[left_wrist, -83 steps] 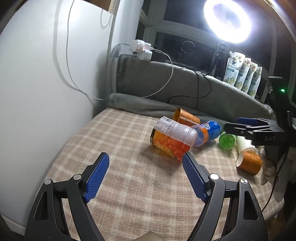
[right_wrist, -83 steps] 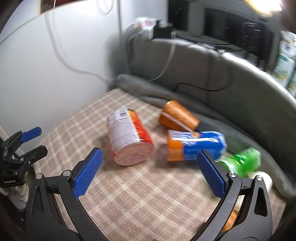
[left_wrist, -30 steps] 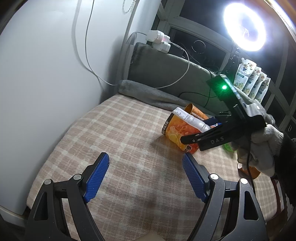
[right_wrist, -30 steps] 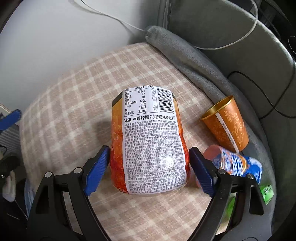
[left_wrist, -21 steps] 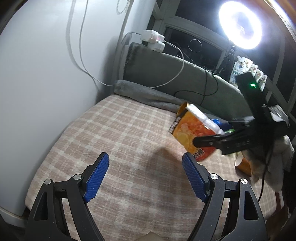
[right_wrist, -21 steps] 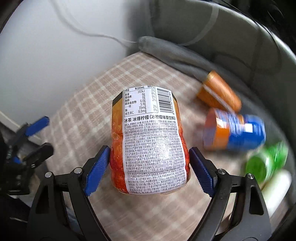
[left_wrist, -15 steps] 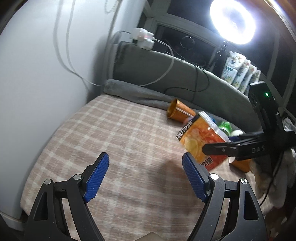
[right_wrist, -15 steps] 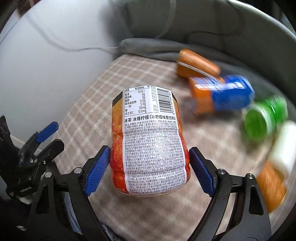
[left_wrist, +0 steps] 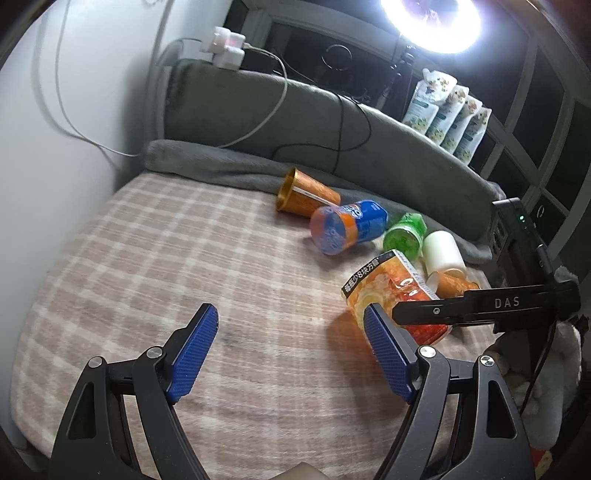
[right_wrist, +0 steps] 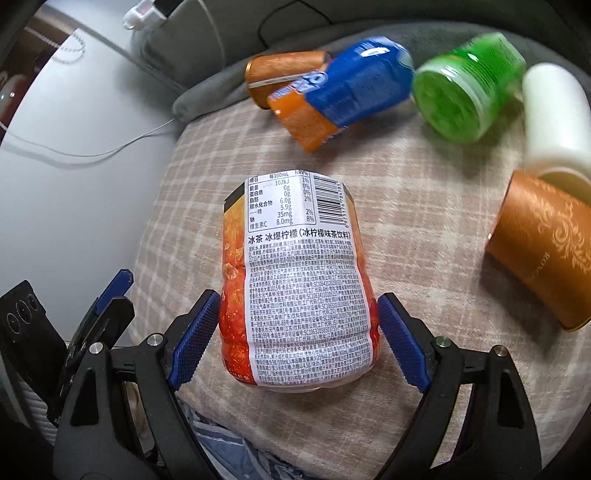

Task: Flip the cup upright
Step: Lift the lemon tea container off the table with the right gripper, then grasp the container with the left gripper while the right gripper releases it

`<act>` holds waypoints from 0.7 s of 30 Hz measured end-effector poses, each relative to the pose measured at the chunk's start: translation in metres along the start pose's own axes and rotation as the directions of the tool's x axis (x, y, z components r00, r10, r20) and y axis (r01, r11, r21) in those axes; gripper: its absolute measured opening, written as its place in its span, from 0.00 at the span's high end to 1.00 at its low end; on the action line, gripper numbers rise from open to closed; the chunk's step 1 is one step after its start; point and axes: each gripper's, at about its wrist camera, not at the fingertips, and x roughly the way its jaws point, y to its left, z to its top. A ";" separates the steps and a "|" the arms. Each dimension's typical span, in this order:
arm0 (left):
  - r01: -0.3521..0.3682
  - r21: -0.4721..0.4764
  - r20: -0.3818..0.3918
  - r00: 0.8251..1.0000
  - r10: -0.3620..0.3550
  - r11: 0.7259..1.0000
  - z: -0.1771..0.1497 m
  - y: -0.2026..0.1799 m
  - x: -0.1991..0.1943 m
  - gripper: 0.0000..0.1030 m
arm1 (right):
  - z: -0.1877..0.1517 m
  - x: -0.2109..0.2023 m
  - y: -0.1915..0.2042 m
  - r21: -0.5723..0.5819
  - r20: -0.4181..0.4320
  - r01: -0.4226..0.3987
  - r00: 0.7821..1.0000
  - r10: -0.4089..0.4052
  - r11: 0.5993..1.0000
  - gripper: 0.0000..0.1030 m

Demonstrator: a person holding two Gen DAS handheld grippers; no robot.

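- The orange iced-tea cup (right_wrist: 299,284) sits between the blue pads of my right gripper (right_wrist: 295,339); my right jaws press on both of its sides and grip it, the printed label and barcode facing the camera.
- In the left wrist view the orange iced-tea cup (left_wrist: 397,291) stands tilted, its dark-rimmed end up and leaning away, its lower end at or just above the checked blanket (left_wrist: 184,266); I cannot tell whether it touches.
- My right gripper (left_wrist: 436,314) reaches in from the right in that view, a black finger marked "DAS" across the cup's lower half.
- My left gripper (left_wrist: 291,350) hovers over the blanket just left of the cup, jaws spread wide and holding nothing; its right pad lies near the cup's side.
- Beyond the cup, toward the grey cushion (left_wrist: 295,122), lie other containers on their sides: a blue and orange bottle (right_wrist: 340,92), behind it a gold paper cup (right_wrist: 284,74), a green bottle (right_wrist: 469,88) and a white cup (right_wrist: 554,122).
- To the right of the iced-tea cup lies a second gold paper cup (right_wrist: 543,247), on its side just under the white cup.
- A ring light (left_wrist: 432,22) shines above the cushion, with pouches (left_wrist: 443,110) lined up along the window ledge.
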 end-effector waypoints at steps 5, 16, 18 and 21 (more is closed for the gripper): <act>0.017 -0.006 -0.028 0.999 -0.017 1.000 0.002 -0.005 0.007 0.21 | 0.001 -0.002 0.000 -0.030 0.035 -0.013 0.999 0.014 0.999 0.13; 0.048 -0.021 -0.056 0.997 -0.049 0.999 0.008 -0.014 0.012 0.21 | -0.009 -0.058 0.008 -0.128 0.189 0.005 0.982 0.019 0.992 0.13; 0.062 -0.033 -0.067 0.996 -0.064 0.998 0.009 -0.015 0.014 0.21 | -0.017 -0.075 0.013 -0.158 0.249 0.052 0.968 -0.011 0.986 0.13; 0.106 -0.071 -0.091 0.989 -0.112 0.992 0.010 -0.016 0.016 0.21 | -0.033 -0.099 0.014 -0.179 0.328 0.107 0.944 -0.043 0.978 0.13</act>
